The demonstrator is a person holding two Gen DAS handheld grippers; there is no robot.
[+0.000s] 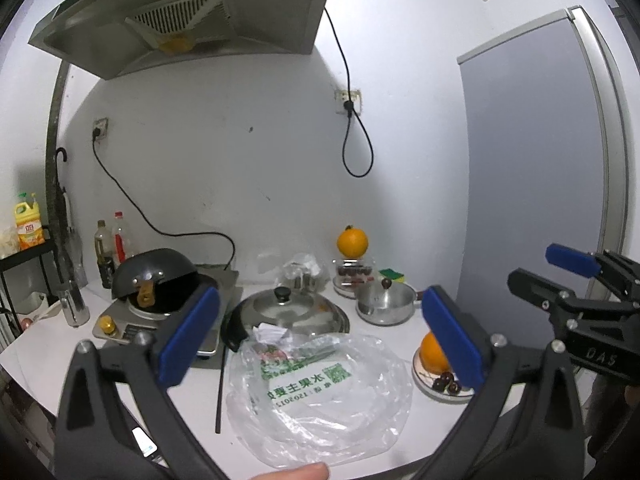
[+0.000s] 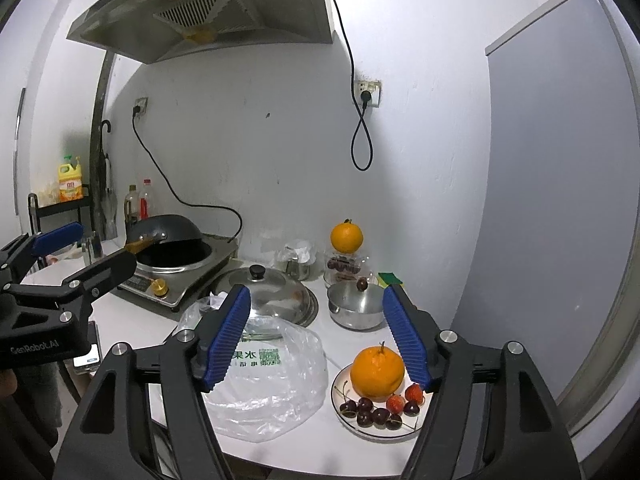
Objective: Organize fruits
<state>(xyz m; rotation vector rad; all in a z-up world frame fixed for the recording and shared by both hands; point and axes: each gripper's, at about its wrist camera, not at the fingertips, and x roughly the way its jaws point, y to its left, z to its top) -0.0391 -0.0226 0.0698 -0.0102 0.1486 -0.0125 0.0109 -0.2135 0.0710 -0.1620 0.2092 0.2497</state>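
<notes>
An orange, two strawberries and several dark cherries lie on a white plate at the counter's front right; the plate is partly hidden by a pad in the left wrist view. A second orange sits on a clear box of cherries at the back. A flat clear plastic bag lies in front of my left gripper, which is open and empty above it. My right gripper is open and empty, above the bag and plate.
A steel pot stands behind the plate. A glass lid, an induction cooker with a dark wok, bottles and a crumpled bag fill the counter's back. A grey fridge stands at the right.
</notes>
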